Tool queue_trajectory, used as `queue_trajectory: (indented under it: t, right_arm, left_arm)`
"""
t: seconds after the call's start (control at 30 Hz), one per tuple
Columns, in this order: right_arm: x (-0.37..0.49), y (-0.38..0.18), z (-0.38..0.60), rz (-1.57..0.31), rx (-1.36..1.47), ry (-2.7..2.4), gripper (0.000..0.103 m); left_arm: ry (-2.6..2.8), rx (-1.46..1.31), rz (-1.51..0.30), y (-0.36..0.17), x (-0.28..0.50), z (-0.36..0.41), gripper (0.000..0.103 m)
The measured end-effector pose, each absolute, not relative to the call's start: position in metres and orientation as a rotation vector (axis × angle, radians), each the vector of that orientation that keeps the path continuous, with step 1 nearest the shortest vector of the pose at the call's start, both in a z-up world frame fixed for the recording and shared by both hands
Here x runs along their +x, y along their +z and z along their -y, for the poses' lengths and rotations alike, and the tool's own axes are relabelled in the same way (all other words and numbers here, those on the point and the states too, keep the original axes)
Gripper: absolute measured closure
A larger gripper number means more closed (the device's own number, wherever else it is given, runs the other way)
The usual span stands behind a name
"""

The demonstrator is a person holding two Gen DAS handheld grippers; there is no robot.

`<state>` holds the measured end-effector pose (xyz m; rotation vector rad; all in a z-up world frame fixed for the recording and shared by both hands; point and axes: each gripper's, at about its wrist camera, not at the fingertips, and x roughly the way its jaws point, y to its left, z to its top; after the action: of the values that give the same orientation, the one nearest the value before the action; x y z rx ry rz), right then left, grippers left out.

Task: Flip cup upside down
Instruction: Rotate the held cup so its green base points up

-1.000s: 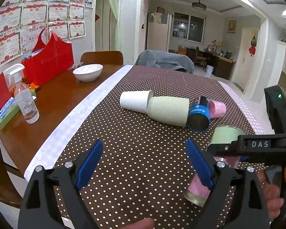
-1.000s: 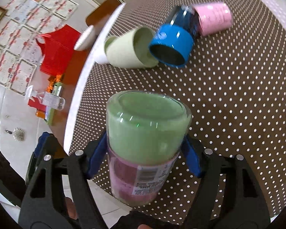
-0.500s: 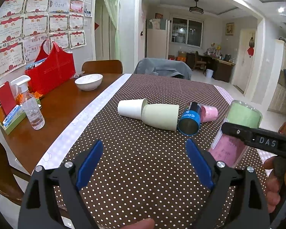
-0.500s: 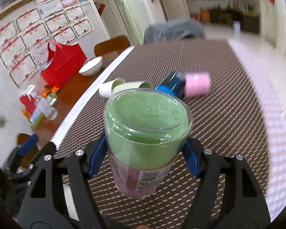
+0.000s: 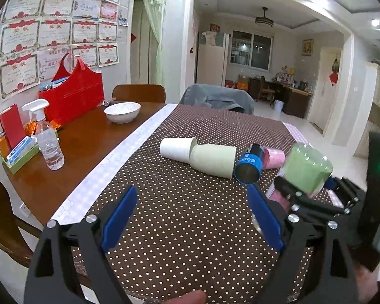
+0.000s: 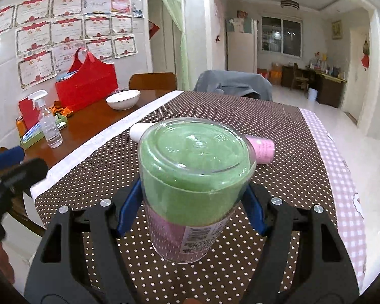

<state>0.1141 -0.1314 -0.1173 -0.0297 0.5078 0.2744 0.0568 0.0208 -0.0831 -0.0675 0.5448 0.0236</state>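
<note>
My right gripper point(image 6: 191, 212) is shut on a clear plastic cup with a green and pink lining point(image 6: 195, 177). The cup's base points up and away from me, its mouth toward the dotted tablecloth point(image 6: 278, 131). The same cup point(image 5: 306, 169) shows at the right of the left wrist view, tilted, held above the cloth by the right gripper point(image 5: 304, 197). My left gripper point(image 5: 190, 217) is open and empty over the near part of the cloth.
Several cups lie on their sides mid-table: a white one point(image 5: 177, 148), a pale green one point(image 5: 214, 160), a blue one point(image 5: 248, 168) and a pink one point(image 5: 273, 158). A bowl point(image 5: 122, 111), spray bottle point(image 5: 46, 139) and red bag point(image 5: 72, 96) stand on the bare wood at left.
The right gripper has swung the cup from pointing down at the table to pointing level across the room, and brought it lower and closer to the left gripper. The left gripper stayed open.
</note>
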Motion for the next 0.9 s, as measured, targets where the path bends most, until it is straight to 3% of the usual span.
queue_trajectory:
  t: [0.5, 0.67, 0.9]
  right_arm:
    - [0.121, -0.155, 0.102, -0.532, -0.18, 0.287, 0.031]
    - [0.117, -0.152, 0.107, -0.533, -0.149, 0.298, 0.008]
    - [0.113, -0.143, 0.112, -0.553, -0.112, 0.302, 0.006]
  left_arm:
    - [0.033, -0.081, -0.535, -0.08, 0.055, -0.026, 0.016]
    - [0.032, -0.081, -0.534, -0.079, 0.054, -0.025, 0.016]
    - [0.028, -0.076, -0.524, -0.075, 0.05, -0.022, 0.016]
